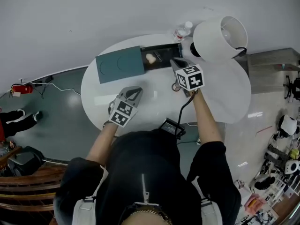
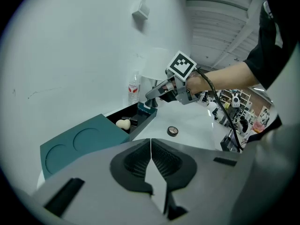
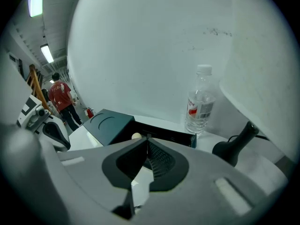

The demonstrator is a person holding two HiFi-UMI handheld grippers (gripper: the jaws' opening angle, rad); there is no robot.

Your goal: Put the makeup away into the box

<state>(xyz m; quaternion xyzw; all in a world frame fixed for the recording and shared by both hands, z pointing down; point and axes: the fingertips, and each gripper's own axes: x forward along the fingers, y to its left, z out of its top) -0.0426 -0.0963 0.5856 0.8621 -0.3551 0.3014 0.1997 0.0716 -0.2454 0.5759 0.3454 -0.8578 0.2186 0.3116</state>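
Note:
The teal box (image 1: 119,64) lies at the back of the round white table (image 1: 98,95), its lid slid left off the black tray (image 1: 165,60). A beige sponge (image 1: 150,57) and small dark items lie in the tray. A small round compact (image 2: 172,131) sits on the table to the tray's right. My right gripper (image 1: 177,61) hovers over the tray's right end, jaws shut; I see nothing clearly between them. My left gripper (image 1: 136,92) hangs in front of the box with its jaws shut and empty. In the right gripper view the sponge (image 3: 136,136) shows just beyond my right gripper (image 3: 147,137).
A clear water bottle (image 1: 183,31) stands behind the tray's right end. A white lamp (image 1: 219,36) with a black base (image 3: 234,149) stands at the back right. A black device (image 1: 172,128) with a cable sits at the near table edge.

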